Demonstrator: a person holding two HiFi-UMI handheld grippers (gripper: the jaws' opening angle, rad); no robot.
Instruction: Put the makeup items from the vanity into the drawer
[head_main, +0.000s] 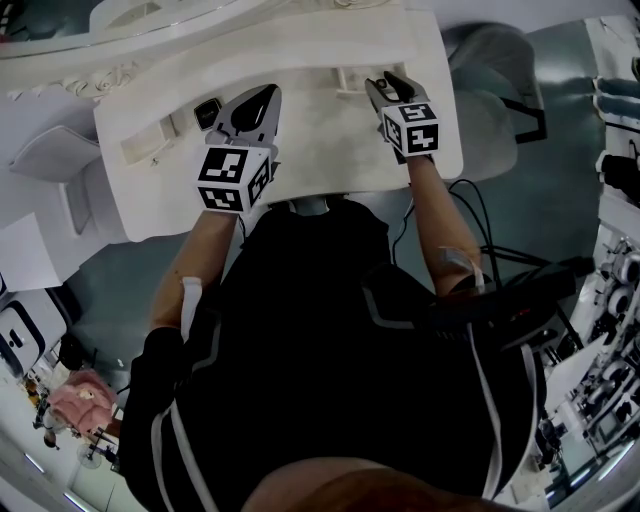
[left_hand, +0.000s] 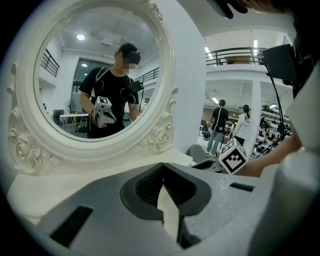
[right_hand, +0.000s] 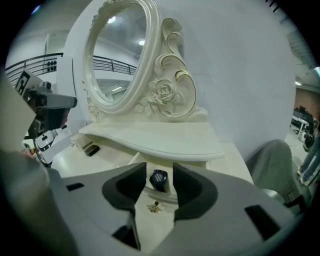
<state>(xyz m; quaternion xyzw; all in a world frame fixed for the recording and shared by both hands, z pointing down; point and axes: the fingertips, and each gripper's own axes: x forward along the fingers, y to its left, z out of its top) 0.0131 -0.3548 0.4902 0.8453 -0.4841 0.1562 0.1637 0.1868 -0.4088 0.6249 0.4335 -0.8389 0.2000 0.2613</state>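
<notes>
A small dark makeup bottle (right_hand: 159, 180) lies in the open drawer (right_hand: 165, 198), just behind its gold knob (right_hand: 155, 206). My right gripper (right_hand: 159, 168) stands open around the bottle, with a narrow gap on each side and neither pad pressing on it. In the head view the right gripper (head_main: 386, 82) points at the vanity's right part. A flat dark compact (right_hand: 91, 148) rests on the vanity top at the left, also seen from above as the compact (head_main: 207, 112). Beside it, my left gripper (head_main: 262, 96) hovers; its jaws (left_hand: 163, 168) are shut with nothing held.
The white vanity (head_main: 330, 150) carries an oval mirror (left_hand: 95, 75) in a carved frame with a raised shelf (right_hand: 150, 137) below it. A grey chair (right_hand: 272, 165) stands to the right. Several people stand in the hall behind.
</notes>
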